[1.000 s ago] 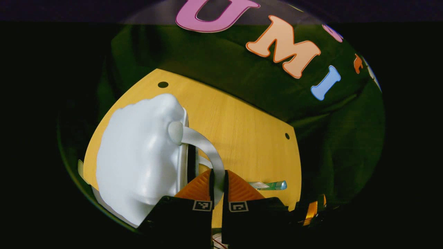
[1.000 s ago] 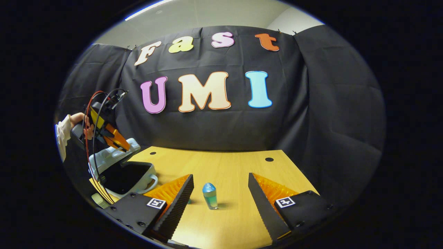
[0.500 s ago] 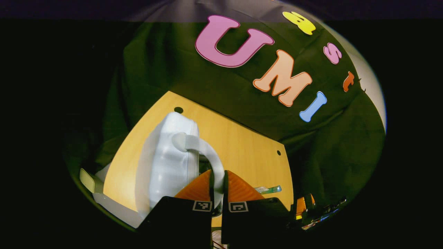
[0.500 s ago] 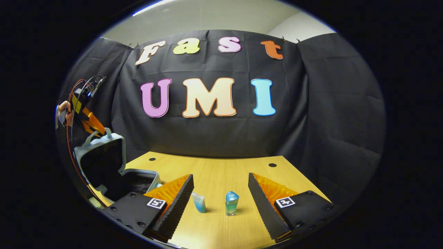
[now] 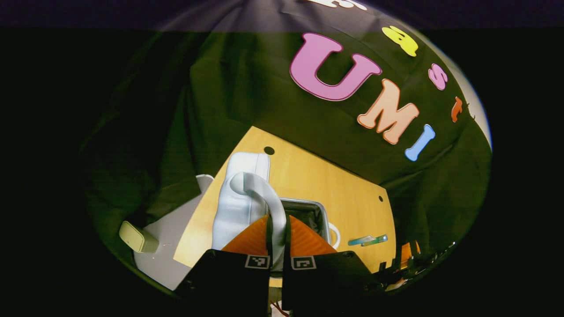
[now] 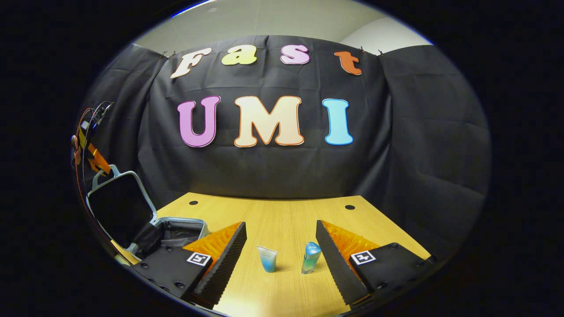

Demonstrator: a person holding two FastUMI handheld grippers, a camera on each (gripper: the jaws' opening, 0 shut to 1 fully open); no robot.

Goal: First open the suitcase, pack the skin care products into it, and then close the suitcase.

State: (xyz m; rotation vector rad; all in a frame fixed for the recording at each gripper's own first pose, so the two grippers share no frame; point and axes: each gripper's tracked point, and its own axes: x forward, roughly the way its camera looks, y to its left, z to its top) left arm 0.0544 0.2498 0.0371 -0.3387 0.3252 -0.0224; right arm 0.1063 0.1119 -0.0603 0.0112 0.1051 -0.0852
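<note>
Left claw is pinching the suitcase lid's handle, lid up, suitcase at the table's left edge. Right claw spread wide; tube and bottle stand between its fingers.

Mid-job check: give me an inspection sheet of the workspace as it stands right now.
Surface: wooden table with round holes near its back corners.
Job's things: suitcase open at the table's left end, lid raised upright, dark lining showing; small tube and blue-capped bottle stand upright on the table, apart, not yet packed.
Clutter: pale yellowish block on a grey surface beyond the table's edge.
Grippers: left gripper shut on the lid's grey handle; right gripper open, tube and bottle between its fingers' lines, untouched.
Cables: red and black wires at the left gripper.
Surroundings: black cloth wall, pale ceiling above.
</note>
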